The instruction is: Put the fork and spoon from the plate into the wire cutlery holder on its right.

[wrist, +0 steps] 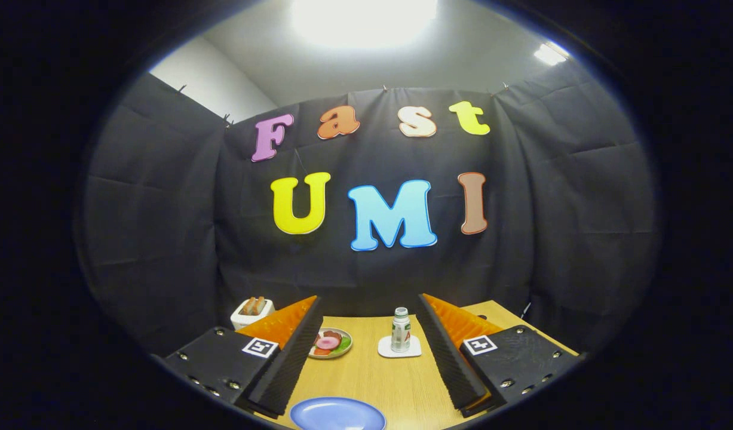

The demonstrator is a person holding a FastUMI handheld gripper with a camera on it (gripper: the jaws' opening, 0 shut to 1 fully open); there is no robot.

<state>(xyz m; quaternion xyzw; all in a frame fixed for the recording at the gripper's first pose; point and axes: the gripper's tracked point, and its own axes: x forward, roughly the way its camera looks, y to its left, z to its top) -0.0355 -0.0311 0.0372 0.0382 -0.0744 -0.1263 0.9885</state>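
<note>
My gripper [369, 301] is open, its two ribbed black and orange fingers [294, 352] spread wide above the wooden table [402, 388]. Nothing is held between them. A blue plate [337, 414] lies on the table low between the fingers, close to me; its visible surface looks bare.
Beyond the fingers stand a small bottle [401, 329] on a white coaster [399, 349] and a small plate of food [330, 343]. A white toaster with bread [252, 312] sits behind the left finger. The black cloth wall closes the table's far side.
</note>
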